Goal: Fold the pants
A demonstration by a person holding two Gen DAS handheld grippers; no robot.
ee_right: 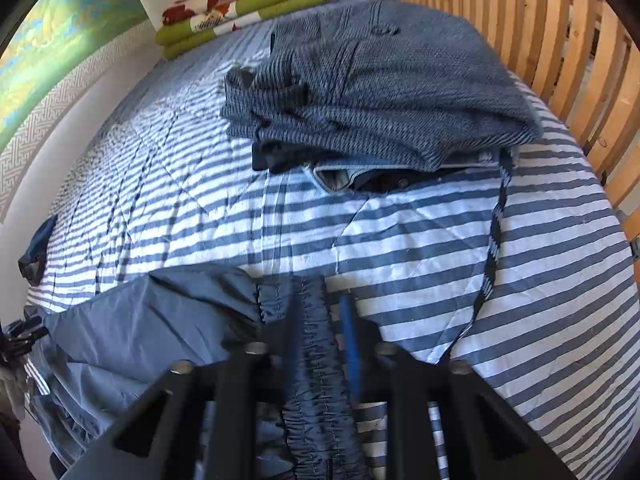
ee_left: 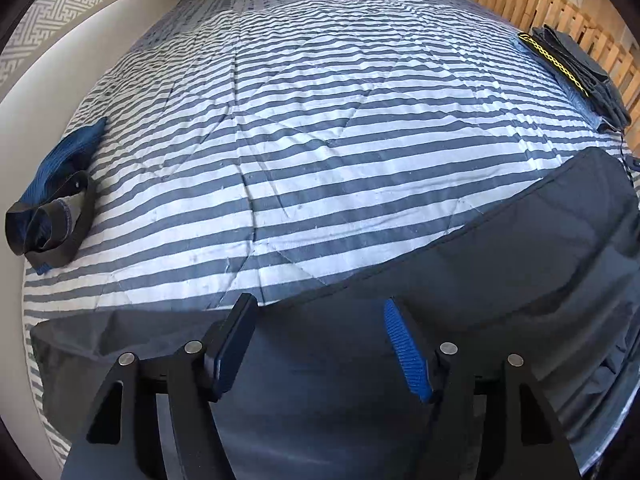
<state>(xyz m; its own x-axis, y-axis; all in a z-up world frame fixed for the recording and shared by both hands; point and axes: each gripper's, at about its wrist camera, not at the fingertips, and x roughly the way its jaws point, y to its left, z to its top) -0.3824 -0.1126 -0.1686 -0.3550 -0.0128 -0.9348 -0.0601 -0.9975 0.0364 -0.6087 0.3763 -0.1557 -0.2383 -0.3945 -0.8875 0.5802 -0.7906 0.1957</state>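
Your right gripper (ee_right: 320, 320) has its jaws closed on the gathered elastic waistband (ee_right: 312, 344) of the dark grey-blue pants (ee_right: 160, 320): the band runs up between the black finger and the blue-padded one, pinched there so that end stays anchored while the rest is laid out. Your left gripper (ee_left: 320, 344) stands with jaws apart over the same pants (ee_left: 480, 280); nothing lies between the pads, and the smooth fabric sits flat beneath them, so you appear poised over a leg section rather than holding it. The pants lie along the near edge of the striped quilt (ee_left: 320, 140), probably spread lengthwise for a first fold. Outward, a heap of blue knit and denim clothing (ee_right: 380, 88) sits near the wooden slat rail (ee_right: 540, 40), with a patterned drawstring (ee_right: 494, 240) trailing from it toward you; folded green and red bedding (ee_right: 248, 8) rests at the far end. A small rolled dark blue garment (ee_left: 52, 200) lies at the quilt's left edge. Hidden: the pant hems and the near edge of the fabric fall below both frames, motion blur softens the right fingers so pad contact is judged, not crisp, and the heap's lower layers cannot be identified.
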